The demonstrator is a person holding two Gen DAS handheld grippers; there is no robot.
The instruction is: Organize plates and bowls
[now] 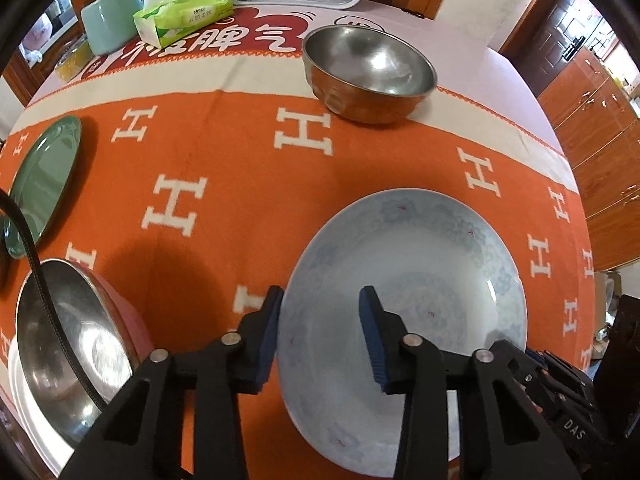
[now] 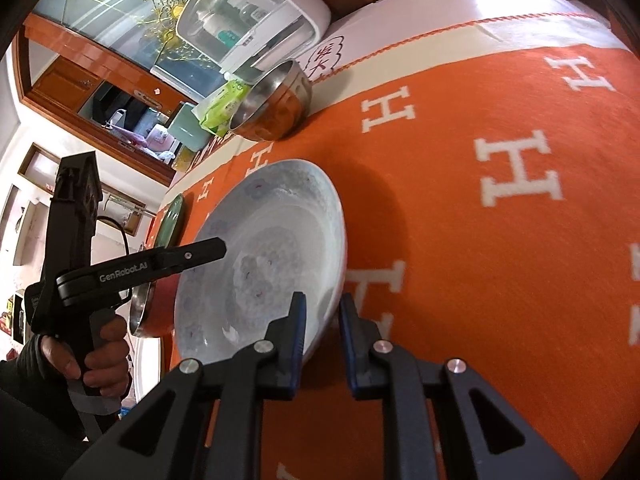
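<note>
Here the right gripper point(image 2: 322, 308) has its fingers clamped on the near rim of the pale blue plate point(image 2: 276, 240), tilting it off the orange cloth point(image 2: 460, 220). The left gripper point(image 1: 322, 304) hovers over the plate, fingers partly apart, gripping nothing. A steel bowl point(image 1: 368, 72) sits beyond
</note>
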